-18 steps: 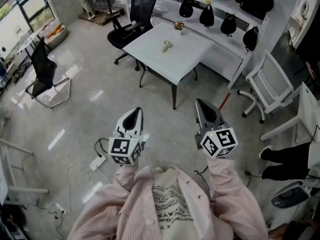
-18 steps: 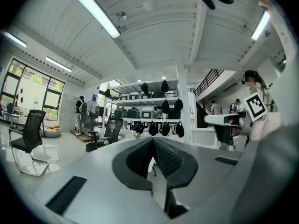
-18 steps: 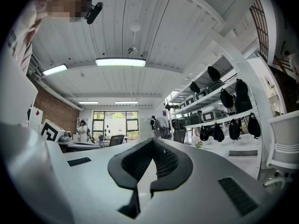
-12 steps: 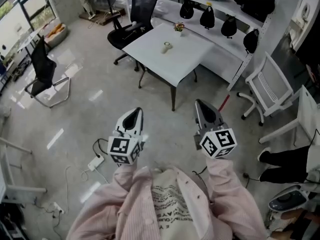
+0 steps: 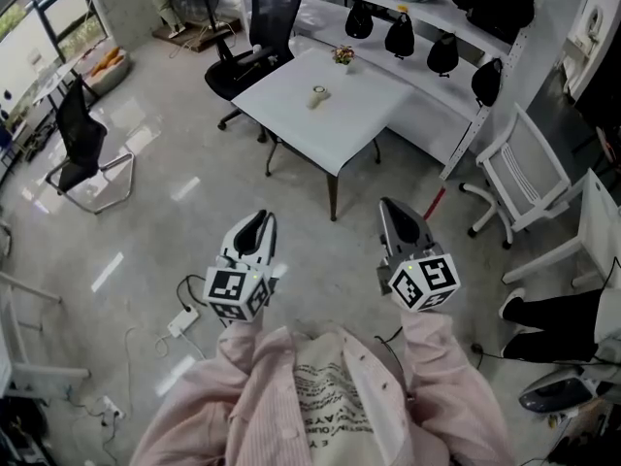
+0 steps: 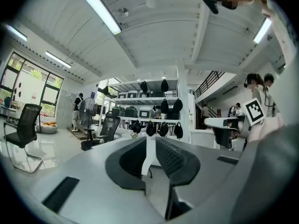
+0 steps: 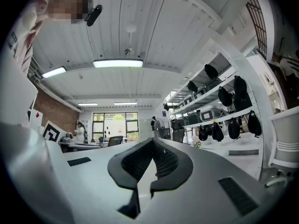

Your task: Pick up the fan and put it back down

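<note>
No readable text, numbers or signs. Print lines on shirt (image 5: pixel 328 396) too blurred to make out.

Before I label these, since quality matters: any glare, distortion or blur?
Head view: sharp, window glare streaks on the glossy floor. Left gripper view: fisheye bending, dark corners, blown-out ceiling light. Right gripper view: same fisheye, bright strip light.

Colours noted | white square table (image 5: pixel 359 115) | black mesh office chair (image 5: pixel 270 8) | pale pink cloth shirt (image 5: pixel 466 406) | black-and-white patterned cube (image 5: pixel 233 292) on left gripper (image 5: pixel 255 226)
</note>
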The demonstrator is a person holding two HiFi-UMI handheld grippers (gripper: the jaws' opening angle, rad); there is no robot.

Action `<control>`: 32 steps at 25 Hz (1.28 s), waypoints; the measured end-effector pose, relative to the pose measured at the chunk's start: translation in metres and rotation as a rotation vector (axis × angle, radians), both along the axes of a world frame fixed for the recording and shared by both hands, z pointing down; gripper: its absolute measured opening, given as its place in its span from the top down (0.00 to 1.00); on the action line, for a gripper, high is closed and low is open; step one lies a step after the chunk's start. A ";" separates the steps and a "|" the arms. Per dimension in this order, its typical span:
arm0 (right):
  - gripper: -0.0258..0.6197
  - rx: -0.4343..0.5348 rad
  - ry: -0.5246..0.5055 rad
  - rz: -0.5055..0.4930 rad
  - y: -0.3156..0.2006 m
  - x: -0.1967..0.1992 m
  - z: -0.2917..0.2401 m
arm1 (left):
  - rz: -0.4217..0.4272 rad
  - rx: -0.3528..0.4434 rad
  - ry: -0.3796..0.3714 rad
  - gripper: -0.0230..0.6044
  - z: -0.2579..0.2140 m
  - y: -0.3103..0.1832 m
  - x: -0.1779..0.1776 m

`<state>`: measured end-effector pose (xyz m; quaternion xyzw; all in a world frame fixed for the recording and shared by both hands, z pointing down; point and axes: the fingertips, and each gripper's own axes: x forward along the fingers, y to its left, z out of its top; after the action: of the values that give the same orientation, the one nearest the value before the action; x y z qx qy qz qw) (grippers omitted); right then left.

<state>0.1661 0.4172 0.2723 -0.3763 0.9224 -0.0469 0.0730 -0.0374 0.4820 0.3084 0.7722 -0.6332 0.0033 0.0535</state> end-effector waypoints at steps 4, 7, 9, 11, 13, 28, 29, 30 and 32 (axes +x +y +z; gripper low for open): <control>0.96 -0.011 -0.002 0.001 -0.008 0.008 0.007 | -0.004 -0.013 0.012 0.71 0.006 -0.008 0.004; 0.96 -0.026 -0.006 0.002 -0.014 0.012 0.014 | -0.010 -0.031 -0.001 0.61 0.012 -0.013 0.005; 0.96 -0.036 -0.005 0.001 -0.019 0.014 0.018 | -0.018 -0.042 -0.003 0.56 0.015 -0.017 0.006; 0.96 -0.043 -0.005 0.001 -0.023 0.014 0.020 | -0.028 -0.049 0.001 0.55 0.018 -0.021 0.005; 0.96 -0.048 -0.005 0.003 -0.026 0.014 0.023 | -0.033 -0.052 0.009 0.55 0.020 -0.023 0.002; 0.96 -0.116 0.026 0.042 -0.103 0.003 0.048 | -0.056 -0.105 0.055 0.55 0.052 -0.089 -0.019; 0.96 -0.122 0.037 0.048 -0.113 0.001 0.051 | -0.054 -0.104 0.058 0.55 0.054 -0.099 -0.022; 0.96 -0.128 0.044 0.054 -0.123 -0.002 0.054 | -0.051 -0.107 0.059 0.55 0.055 -0.109 -0.025; 0.96 -0.141 0.046 0.064 -0.144 -0.007 0.059 | -0.043 -0.115 0.060 0.55 0.059 -0.132 -0.031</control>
<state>0.1591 0.2728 0.3314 -0.4106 0.9059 -0.1005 0.0265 -0.0687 0.3505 0.3675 0.7539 -0.6464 0.0152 0.1169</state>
